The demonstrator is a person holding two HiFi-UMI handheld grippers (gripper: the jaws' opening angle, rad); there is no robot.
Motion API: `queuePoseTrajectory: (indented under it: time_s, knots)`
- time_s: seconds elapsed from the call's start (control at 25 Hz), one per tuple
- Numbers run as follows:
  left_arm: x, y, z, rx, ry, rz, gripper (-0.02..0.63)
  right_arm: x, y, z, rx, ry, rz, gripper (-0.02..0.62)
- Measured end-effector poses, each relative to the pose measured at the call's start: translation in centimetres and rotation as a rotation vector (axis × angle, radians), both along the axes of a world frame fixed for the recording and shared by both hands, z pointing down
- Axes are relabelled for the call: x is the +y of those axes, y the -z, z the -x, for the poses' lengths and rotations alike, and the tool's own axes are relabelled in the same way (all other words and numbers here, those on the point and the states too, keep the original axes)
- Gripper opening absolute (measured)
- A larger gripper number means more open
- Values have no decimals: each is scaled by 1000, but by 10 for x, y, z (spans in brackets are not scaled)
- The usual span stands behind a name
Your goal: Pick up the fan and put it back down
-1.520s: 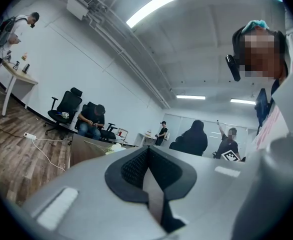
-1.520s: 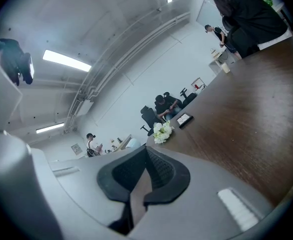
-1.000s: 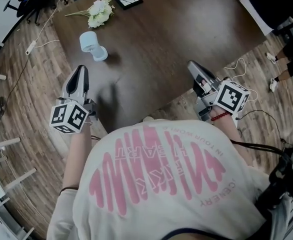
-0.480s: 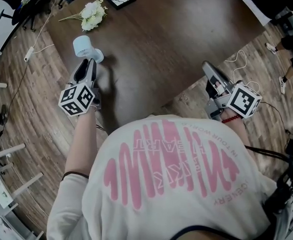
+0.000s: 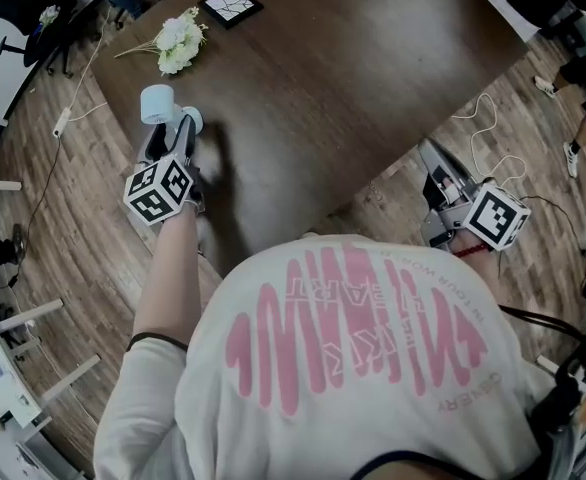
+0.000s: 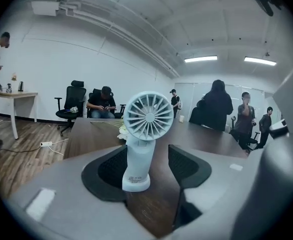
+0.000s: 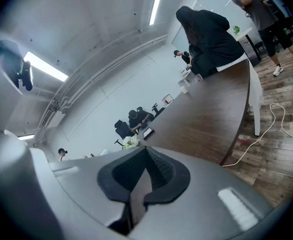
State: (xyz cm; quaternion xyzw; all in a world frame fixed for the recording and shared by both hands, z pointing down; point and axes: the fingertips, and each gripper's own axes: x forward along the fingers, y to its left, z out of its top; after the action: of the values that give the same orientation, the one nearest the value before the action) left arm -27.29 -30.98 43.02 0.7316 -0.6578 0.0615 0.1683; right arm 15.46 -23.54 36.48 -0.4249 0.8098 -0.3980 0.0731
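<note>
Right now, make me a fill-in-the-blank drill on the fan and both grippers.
The fan stands ___ on the table.
It stands between the fingers of the ___ gripper.
The right gripper's fingers are ___ and hold nothing.
Missing: upright; left; shut.
The left gripper's fingers have just been opening, with the fan between them.

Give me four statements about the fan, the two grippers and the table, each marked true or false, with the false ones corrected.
1. The fan stands upright on the table. True.
2. The left gripper is clamped on the fan. False: its jaws have just been opening and stand apart, with the fan between them.
3. The right gripper holds a flower. False: its jaws are together, with nothing between them.
4. At the table's far end lie white flowers. True.
</note>
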Motion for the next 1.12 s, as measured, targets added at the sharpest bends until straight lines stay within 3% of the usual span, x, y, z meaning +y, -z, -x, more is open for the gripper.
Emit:
queuePoseTrajectory:
  time_s: [0.72, 1.12]
  knots:
    - [-40, -5, 4, -59, -21, 19, 247, 7, -3, -6, 6, -46, 26, 6]
    - [-39, -2, 3, -87, -47, -18, 241, 10, -6, 4, -4, -29, 49, 6]
